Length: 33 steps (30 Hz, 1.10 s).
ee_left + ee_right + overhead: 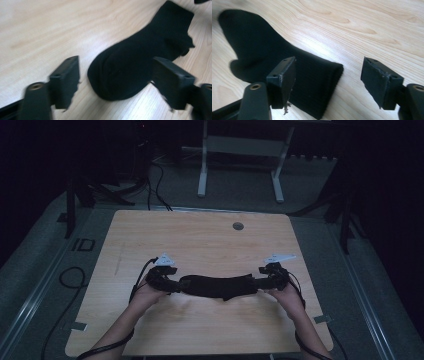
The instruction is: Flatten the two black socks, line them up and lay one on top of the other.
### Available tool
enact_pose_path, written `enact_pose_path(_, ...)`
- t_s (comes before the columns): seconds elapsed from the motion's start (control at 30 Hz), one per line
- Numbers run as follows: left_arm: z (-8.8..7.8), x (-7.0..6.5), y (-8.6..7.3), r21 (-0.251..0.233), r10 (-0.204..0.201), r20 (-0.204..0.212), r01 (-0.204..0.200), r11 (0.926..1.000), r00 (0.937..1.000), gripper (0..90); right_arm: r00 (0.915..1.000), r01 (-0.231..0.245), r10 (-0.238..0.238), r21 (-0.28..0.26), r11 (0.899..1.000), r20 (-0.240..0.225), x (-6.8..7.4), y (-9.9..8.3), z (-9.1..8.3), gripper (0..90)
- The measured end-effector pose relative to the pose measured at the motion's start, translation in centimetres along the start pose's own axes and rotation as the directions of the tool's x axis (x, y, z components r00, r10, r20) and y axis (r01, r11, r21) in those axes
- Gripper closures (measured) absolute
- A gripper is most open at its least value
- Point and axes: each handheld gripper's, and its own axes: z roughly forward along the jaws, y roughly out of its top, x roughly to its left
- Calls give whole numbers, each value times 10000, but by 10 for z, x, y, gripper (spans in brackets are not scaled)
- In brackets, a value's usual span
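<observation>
A black sock [217, 286] lies flat across the near middle of the wooden table [200, 240]. My left gripper [172, 282] is at its left end and my right gripper [262, 279] at its right end. In the left gripper view, the rounded toe of the sock [120, 75] lies between the jaws of my left gripper [115, 60], which stand wide apart and clear of the cloth. In the right gripper view, the ribbed cuff of the sock [317, 82] lies by the left jaw of my right gripper [328, 60], whose jaws are also spread and press on nothing.
A round cable hole [238, 226] sits near the table's far edge. Beyond the table stand the white legs of another desk [202, 170]. Black cables [70, 275] lie on the grey floor at the left. Bare wood surrounds the sock.
</observation>
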Motion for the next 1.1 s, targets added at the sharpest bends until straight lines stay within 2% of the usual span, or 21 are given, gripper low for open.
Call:
enact_pose_path(0.03, 0, 0, 0, 0, 0, 0, 0, 10000, 10000, 159, 9999, 89, -89, 15, 10000, -124, 1, 0, 0, 188)
enact_pose_path(0.07, -1, -2, 0, -54, 73, -140, -73, 10000, 9999, 143, 9997, 201, -200, 28, 9998, -119, 2, 0, 0, 161)
enact_pose_path(0.1, -2, -4, -2, -179, 257, -268, -262, 9995, 9993, 143, 9997, 251, -251, -27, 9997, -45, 3, 0, 1, 167)
enact_pose_path(0.17, -2, -4, -4, -324, 211, -372, -223, 9992, 9991, 112, 9998, 137, -138, -95, 9999, -139, 3, -1, 1, 166)
enact_pose_path(0.2, -1, -3, -6, -328, 121, -526, -138, 9994, 9985, 72, 9996, 278, -279, -102, 9996, -96, 4, -2, 3, 136)
enact_pose_path(0.27, 1, -2, -9, -261, -60, -660, 43, 9996, 9978, 16, 9991, 407, -408, -136, 9991, -78, 5, -3, 4, 133)
enact_pose_path(0.5, -2, 0, -19, -240, -268, -892, 247, 9994, 9957, 16, 9985, 541, -539, -244, 9982, 83, 5, -11, 4, 131)
enact_pose_path(0.63, -5, 0, -26, -211, -204, -1034, 183, 9996, 9944, 16, 9985, 500, -492, -317, 9982, 250, 2, -15, 2, 132)
enact_pose_path(0.7, -8, -1, -29, -329, -218, -824, 191, 9993, 9964, 16, 9984, 478, -467, -342, 9983, 310, 1, -17, 0, 132)
enact_pose_path(0.77, -8, -1, -30, -239, -162, -870, 142, 9996, 9961, 17, 9984, 456, -444, -354, 9983, 337, -1, -19, -1, 132)
enact_pose_path(1.1, -31, -2, -47, -698, -268, -1115, 191, 9974, 9934, 17, 9983, 298, -285, -249, 9992, 510, -10, -31, -11, 135)
